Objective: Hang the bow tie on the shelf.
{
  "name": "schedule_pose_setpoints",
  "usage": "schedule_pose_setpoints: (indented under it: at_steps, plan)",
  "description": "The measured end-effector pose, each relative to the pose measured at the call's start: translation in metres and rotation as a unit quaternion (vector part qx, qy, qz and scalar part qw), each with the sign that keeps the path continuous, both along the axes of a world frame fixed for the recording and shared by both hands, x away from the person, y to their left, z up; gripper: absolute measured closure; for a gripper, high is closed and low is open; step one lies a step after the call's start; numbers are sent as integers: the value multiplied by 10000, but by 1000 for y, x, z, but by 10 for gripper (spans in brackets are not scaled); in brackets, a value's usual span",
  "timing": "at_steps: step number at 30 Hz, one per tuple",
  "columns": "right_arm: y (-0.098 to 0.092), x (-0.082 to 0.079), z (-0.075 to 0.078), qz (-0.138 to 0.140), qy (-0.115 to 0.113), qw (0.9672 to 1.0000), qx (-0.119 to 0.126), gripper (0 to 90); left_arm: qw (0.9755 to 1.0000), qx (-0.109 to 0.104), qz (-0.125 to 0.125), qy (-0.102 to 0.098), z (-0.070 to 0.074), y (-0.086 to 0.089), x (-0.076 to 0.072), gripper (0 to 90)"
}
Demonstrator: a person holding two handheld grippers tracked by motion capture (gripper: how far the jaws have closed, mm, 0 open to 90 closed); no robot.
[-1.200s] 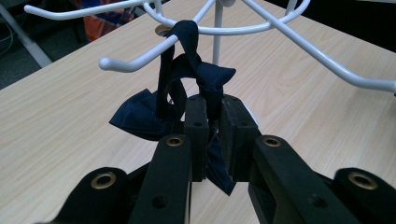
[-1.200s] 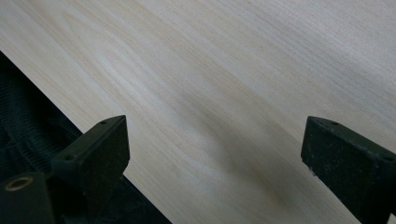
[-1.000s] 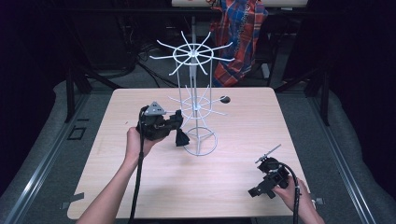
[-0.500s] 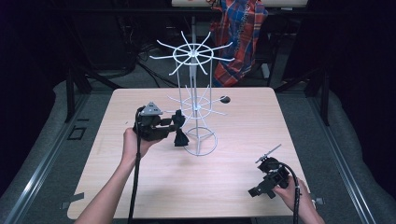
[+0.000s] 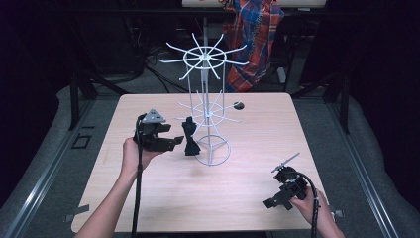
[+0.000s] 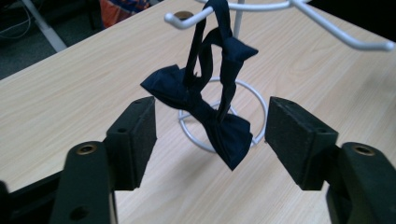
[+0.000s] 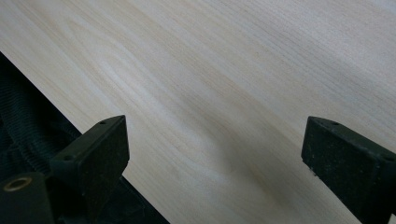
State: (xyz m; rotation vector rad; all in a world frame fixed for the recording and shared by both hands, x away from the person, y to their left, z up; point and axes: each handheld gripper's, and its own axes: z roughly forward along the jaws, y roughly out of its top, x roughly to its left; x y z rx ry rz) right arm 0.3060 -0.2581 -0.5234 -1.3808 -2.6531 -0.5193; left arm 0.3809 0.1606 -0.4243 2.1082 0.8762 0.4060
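Observation:
A dark navy bow tie (image 5: 189, 137) hangs by its strap from a lower hook (image 6: 187, 18) of the white wire rack (image 5: 206, 84) standing mid-table. My left gripper (image 5: 177, 141) is level with it, just to its left. In the left gripper view the bow tie (image 6: 205, 112) dangles between the jaws of my left gripper (image 6: 210, 122); the jaws have just been opening and neither pad touches the cloth. My right gripper (image 5: 270, 203) rests low at the table's front right, and in its own view it (image 7: 215, 140) stands open over bare wood.
The rack's round wire base (image 5: 213, 151) sits on the light wooden table (image 5: 257, 129). A small dark round object (image 5: 238, 105) lies behind the rack. A plaid cloth (image 5: 255, 39) hangs beyond the table's far edge. Dark floor surrounds the table.
The left jaws have spread apart and let go of the bow tie, which now hangs from the rack's hook. The left gripper drew back slightly to the left. The right gripper stayed put.

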Motion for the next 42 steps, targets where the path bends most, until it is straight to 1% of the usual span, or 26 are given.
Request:
schedule_pose_setpoints:
  at_steps: [2, 3, 4, 5, 6, 7, 8, 10, 11, 12, 13, 16, 18, 20, 24, 25, 26, 27, 31, 34, 35, 36, 37, 38, 39, 42]
  plan:
    - [0, 0, 0, 4, -7, 10000, -4, 71, 10000, 28, 35, 53, 1, 2, -2, 298]
    - [0, 0, 1, 83, 5, 9999, -96, 71, 9999, 40, 51, 97, 2, 4, -4, 280]
    - [1, -1, 1, 16, -9, 10000, 9, 72, 9999, 26, 72, 104, 2, 4, -6, 266]
    - [0, 0, 1, 39, -20, 10000, -22, 72, 9999, 54, 85, 98, 4, 5, -8, 249]
    - [0, -1, 0, 11, -18, 10000, 35, 72, 9998, 100, 97, 112, 5, 6, -11, 232]
    - [1, -1, 0, 14, -4, 10000, 30, 72, 9998, 135, 116, 79, 5, 7, -13, 218]
    - [0, 0, 0, 38, -7, 10000, -7, 72, 9997, 164, 129, 94, 5, 8, -15, 206]
    - [0, 1, 1, 73, 18, 10000, -40, 72, 9996, 159, 164, 194, 5, 12, -18, 176]
    - [0, 0, 0, 38, 8, 10000, -18, 72, 9994, 165, 201, 209, 5, 14, -19, 165]
    - [0, 1, 1, 88, 24, 9999, -79, 72, 9992, 217, 256, 218, 4, 16, -21, 162]
    - [1, 0, 1, 10, -9, 10000, -16, 72, 9990, 245, 307, 227, 3, 18, -23, 158]
    - [1, -1, 2, 38, -4, 10000, -6, 71, 9980, 351, 410, 324, -1, 26, -29, 148]
    - [1, -1, 1, 38, -15, 10000, -63, 72, 9970, 460, 483, 398, -6, 31, -33, 138]
    - [2, -1, 0, -9, -11, 10000, 32, 71, 9958, 559, 554, 468, -9, 37, -37, 123]
    - [3, -1, 1, 16, -10, 10000, 27, 71, 9937, 658, 694, 581, -17, 47, -45, 101]
    - [2, -1, 1, 47, -12, 10000, -43, 71, 9934, 671, 711, 608, -19, 48, -47, 94]
    - [3, -1, 0, -2, -12, 10000, 16, 71, 9928, 693, 731, 645, -21, 49, -49, 87]
    - [2, -1, 1, 69, -10, 9999, -95, 71, 9921, 751, 730, 690, -23, 51, -51, 83]
    - [3, -1, 1, -3, -8, 10000, -11, 72, 9902, 853, 737, 830, -32, 53, -58, 68]
    - [3, -1, -1, -50, 10, 10000, 16, 71, 9870, 1047, 696, 998, -45, 54, -61, 59]
    - [3, -1, -1, -15, 6, 10000, -40, 72, 9857, 1110, 695, 1058, -48, 55, -62, 53]
    - [4, -1, -1, 3, 17, 10000, -36, 71, 9848, 1115, 738, 1111, -52, 56, -64, 46]
    - [4, -1, -1, 19, -13, 10000, -22, 72, 9836, 1155, 725, 1179, -54, 58, -65, 40]
    - [4, -1, -1, 11, -19, 10000, -15, 72, 9831, 1153, 756, 1204, -57, 59, -66, 34]
    - [5, -2, -1, 12, -21, 10000, -15, 71, 9820, 1190, 760, 1251, -58, 60, -68, 27]
    - [5, -2, 0, 5, -1, 10000, -40, 73, 9805, 1240, 802, 1296, -62, 64, -74, 5]
